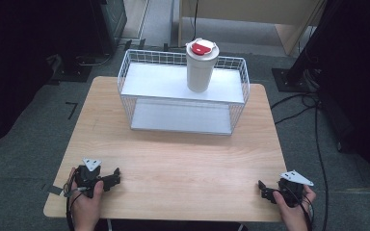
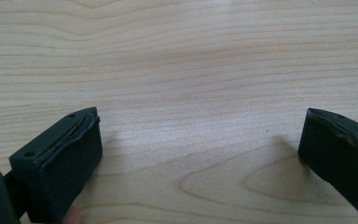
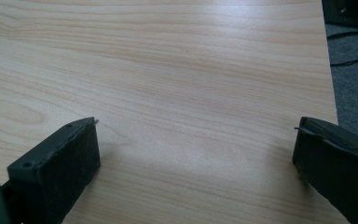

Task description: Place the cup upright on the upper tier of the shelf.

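A white tumbler with a red and white lid [image 1: 201,67] stands upright on the upper shelf of a white wire rack [image 1: 183,91] at the back of the wooden table [image 1: 173,154]. My left gripper [image 1: 113,177] rests near the front left corner, held by a hand, far from the rack. In the left gripper view that gripper [image 2: 200,140] is open, with bare wood between its jaws. My right gripper [image 1: 264,190] rests at the front right corner. The right gripper view shows it [image 3: 196,140] open too, over bare wood.
The rack has a lower shelf [image 1: 180,117] with nothing on it. Black cables [image 1: 313,110] run over the grey floor to the right of the table. Dark stands and equipment sit at the back left [image 1: 77,62] and back right [image 1: 294,72].
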### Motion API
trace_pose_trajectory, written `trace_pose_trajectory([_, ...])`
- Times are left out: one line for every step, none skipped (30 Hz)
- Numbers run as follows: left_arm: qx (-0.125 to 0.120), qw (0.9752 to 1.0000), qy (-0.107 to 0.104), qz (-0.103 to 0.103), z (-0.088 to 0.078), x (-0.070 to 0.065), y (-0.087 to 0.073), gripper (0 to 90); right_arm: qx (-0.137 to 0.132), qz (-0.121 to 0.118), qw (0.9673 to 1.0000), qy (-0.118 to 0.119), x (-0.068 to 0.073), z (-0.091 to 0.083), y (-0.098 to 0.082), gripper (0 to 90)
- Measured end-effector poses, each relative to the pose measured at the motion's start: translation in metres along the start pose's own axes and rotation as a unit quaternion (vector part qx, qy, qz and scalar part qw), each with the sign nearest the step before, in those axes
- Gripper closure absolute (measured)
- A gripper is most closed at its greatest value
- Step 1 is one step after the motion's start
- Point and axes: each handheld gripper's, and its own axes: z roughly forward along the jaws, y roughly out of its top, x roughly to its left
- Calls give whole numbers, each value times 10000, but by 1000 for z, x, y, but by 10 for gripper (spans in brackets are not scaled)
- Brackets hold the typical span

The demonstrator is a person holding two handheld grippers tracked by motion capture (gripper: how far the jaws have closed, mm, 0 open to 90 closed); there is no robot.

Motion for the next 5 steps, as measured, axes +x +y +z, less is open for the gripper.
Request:
trace_pose_trajectory([0,10000,0,0,0,0,0,0,0,1,10000,1,0,0,0,5])
trace_pose_trajectory([0,10000,0,0,0,0,0,0,0,1,10000,1,0,0,0,5])
trace_pose_trajectory([0,10000,0,0,0,0,0,0,1,2,10000,1,0,0,0,5])
trace_pose_trajectory([1,10000,0,1,0,0,0,0,1,2,10000,1,0,0,0,5])
trace_pose_trajectory([3,10000,2,2,0,0,0,0,1,1,10000,0,0,0,0,5])
